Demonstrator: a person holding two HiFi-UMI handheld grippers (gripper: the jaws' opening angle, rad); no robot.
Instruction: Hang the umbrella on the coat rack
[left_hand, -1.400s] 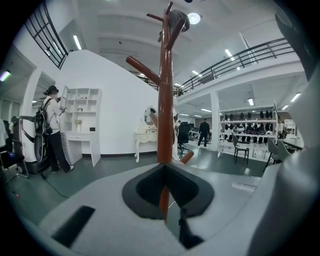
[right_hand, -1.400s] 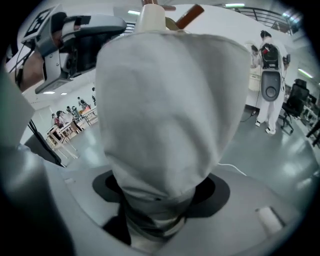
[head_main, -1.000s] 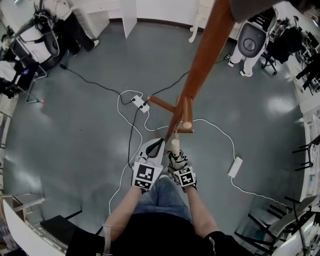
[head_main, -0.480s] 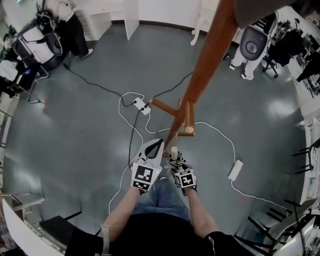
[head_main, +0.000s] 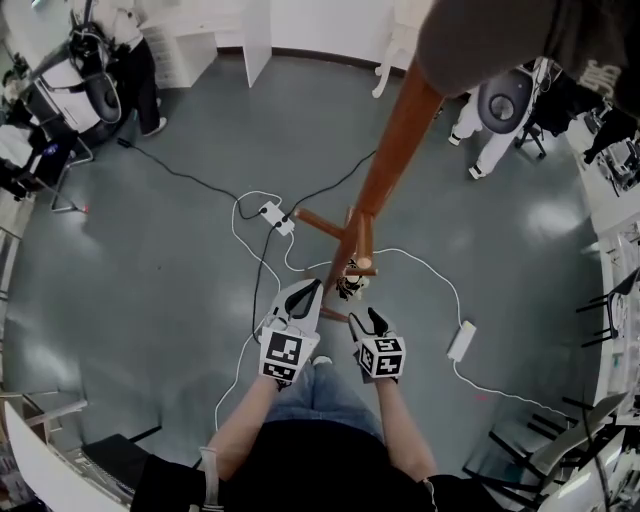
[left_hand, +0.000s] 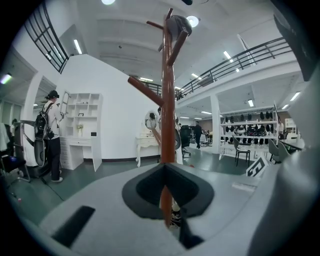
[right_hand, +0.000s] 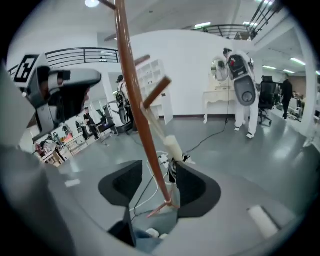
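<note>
The umbrella (head_main: 347, 283) has gone up to the low peg (head_main: 362, 240) of the coat rack (head_main: 395, 140). A second ago it was down by the right gripper (head_main: 372, 322). That gripper has pulled back toward the person and is now apart from the umbrella. Its jaws have just been closing a bit, but they are still spread, with nothing between them.

The umbrella is small, folded and dark with a pattern. It sits right by the pale tip of the peg, close to the brown pole. No gripper touches it. In the right gripper view the umbrella (right_hand: 172, 171) shows past the gap of the right gripper (right_hand: 159, 167), under the pale peg tip, with the coat rack (right_hand: 131, 85) running up beside it.

The left gripper (head_main: 308, 290) is just beside the umbrella, on its left, and does not touch it. In the left gripper view the left gripper (left_hand: 166, 170) has its jaws close together. Only a thin slit is left, and the coat rack (left_hand: 167, 100) shows through it. It holds nothing.

Both grippers point away from the person, toward the foot of the rack. The left forearm (head_main: 245, 425) and the right forearm (head_main: 400, 420) reach out side by side over the knees.

White cables (head_main: 440, 275) lie on the grey floor (head_main: 150, 260) around the rack.
</note>
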